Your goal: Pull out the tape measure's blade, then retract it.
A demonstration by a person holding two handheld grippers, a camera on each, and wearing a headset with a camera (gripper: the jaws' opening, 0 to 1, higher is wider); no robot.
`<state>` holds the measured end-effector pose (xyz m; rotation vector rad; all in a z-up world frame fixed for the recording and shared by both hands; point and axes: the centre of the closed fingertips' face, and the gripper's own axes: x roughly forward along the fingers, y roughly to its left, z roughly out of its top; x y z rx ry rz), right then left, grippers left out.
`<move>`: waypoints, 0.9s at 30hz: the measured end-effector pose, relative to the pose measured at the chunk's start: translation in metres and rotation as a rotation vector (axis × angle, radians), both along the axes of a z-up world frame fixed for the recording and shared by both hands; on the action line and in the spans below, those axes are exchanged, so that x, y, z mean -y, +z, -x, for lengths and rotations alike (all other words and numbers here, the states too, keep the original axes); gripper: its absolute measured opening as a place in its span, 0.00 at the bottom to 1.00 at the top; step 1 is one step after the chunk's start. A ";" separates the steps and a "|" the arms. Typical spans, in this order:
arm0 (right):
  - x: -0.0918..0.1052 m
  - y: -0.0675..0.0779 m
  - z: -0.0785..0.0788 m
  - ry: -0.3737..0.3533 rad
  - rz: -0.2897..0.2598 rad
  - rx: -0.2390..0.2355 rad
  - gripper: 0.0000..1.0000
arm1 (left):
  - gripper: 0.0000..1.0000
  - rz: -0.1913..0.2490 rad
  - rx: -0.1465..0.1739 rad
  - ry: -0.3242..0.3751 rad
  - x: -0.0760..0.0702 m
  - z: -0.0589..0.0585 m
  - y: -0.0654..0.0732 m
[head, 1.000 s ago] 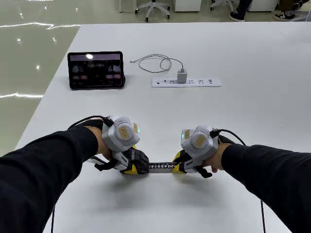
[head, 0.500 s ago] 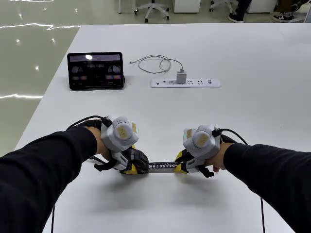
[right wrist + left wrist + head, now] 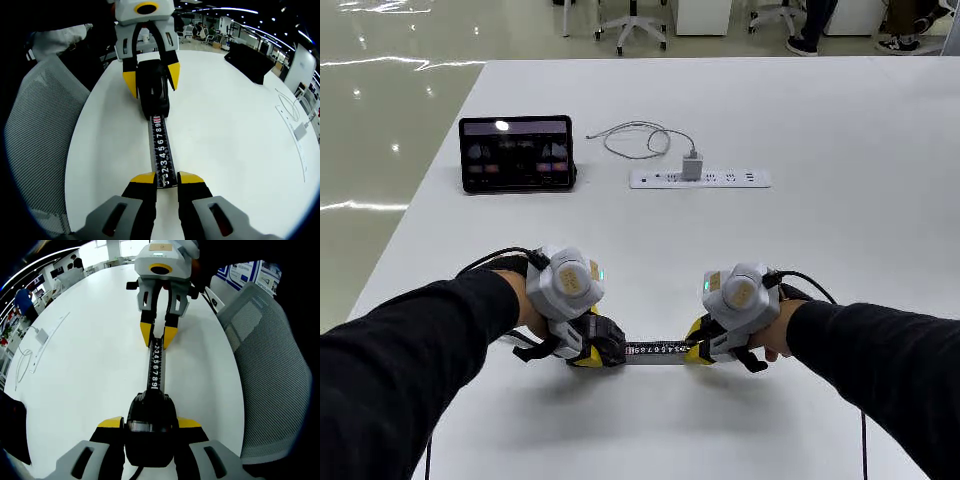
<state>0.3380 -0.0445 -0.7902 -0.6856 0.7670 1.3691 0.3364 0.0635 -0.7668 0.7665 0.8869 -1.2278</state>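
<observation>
The tape measure's black case (image 3: 603, 340) lies on the white table (image 3: 800, 120) near the front edge, and my left gripper (image 3: 149, 424) is shut on the case (image 3: 150, 427). A short length of blade (image 3: 657, 348) with black numbers runs from it to the right. My right gripper (image 3: 165, 178) is shut on the blade's tip (image 3: 162, 176). In the left gripper view the blade (image 3: 155, 367) runs away to the right gripper (image 3: 159, 335). In the right gripper view the blade (image 3: 160, 150) leads up to the case (image 3: 153, 90), which sits between the left gripper's yellow-tipped jaws.
A dark tablet (image 3: 516, 152) stands at the back left of the table. A white power strip (image 3: 700, 178) with a plugged charger (image 3: 691, 165) and a looped cable (image 3: 635, 138) lies behind the grippers. A grey mesh chair (image 3: 270, 370) stands beside the table edge.
The head camera has tipped, so the whole scene sits lower. The short stretch of blade between the two grippers looks about the same length.
</observation>
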 end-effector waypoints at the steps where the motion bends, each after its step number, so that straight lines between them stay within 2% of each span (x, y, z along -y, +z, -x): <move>1: 0.000 0.000 0.000 0.001 0.001 0.000 0.11 | 0.34 0.000 0.000 0.000 0.000 0.000 0.000; 13: 0.009 0.001 0.001 -0.013 0.006 -0.018 0.11 | 0.34 0.002 0.001 -0.001 0.000 0.001 0.000; 27: 0.019 0.001 0.000 -0.024 0.008 -0.014 0.11 | 0.34 0.010 0.003 0.007 0.000 0.000 0.001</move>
